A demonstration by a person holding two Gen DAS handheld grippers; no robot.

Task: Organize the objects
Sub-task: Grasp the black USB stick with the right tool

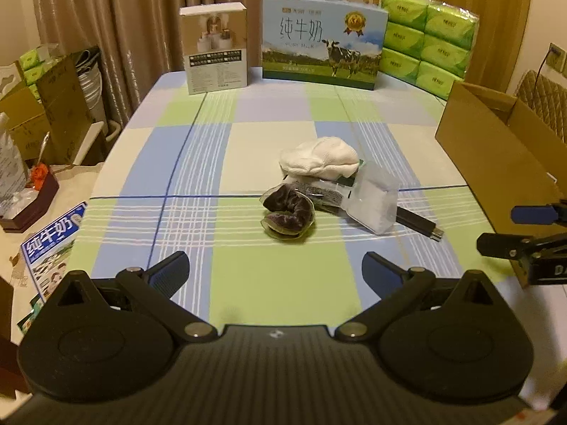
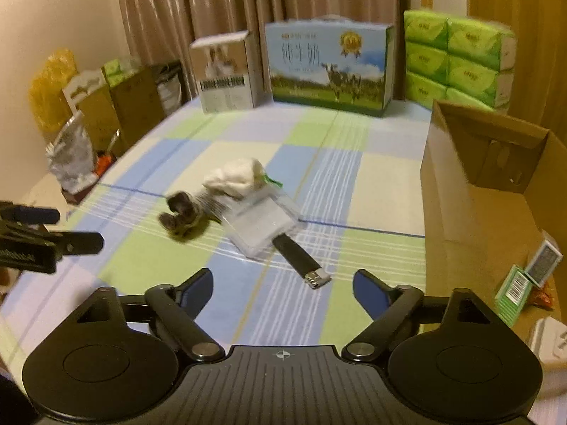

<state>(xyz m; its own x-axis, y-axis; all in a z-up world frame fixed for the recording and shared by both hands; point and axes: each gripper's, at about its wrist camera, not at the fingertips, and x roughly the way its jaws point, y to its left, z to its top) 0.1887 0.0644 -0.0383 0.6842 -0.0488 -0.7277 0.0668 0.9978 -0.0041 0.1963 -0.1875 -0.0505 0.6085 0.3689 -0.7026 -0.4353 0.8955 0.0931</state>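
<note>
Both tongs, left [image 1: 275, 268] and right [image 2: 282, 285], angle downward over the checked surface [image 1: 248, 265], jaws spread and empty. The clutter (white cloth [image 1: 319, 157], dark scrunchie [image 1: 288, 214], clear pouch [image 1: 372, 202], black stick [image 2: 299, 256]) lies mid-surface, cardboard box [image 2: 457, 191] at right, curtains [image 1: 124, 17] behind

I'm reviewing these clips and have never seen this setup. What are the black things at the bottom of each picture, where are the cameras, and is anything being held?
A person holds two hand-held grippers, each carrying a forward-looking camera. One picture looks past the left gripper, the other past the right gripper. Both are open and hold nothing.

On the blue-and-green checked tablecloth lies a small pile: a white crumpled cloth, a dark velvet scrunchie, a clear plastic pouch and a black USB stick. An open brown cardboard box stands to the right.
</note>
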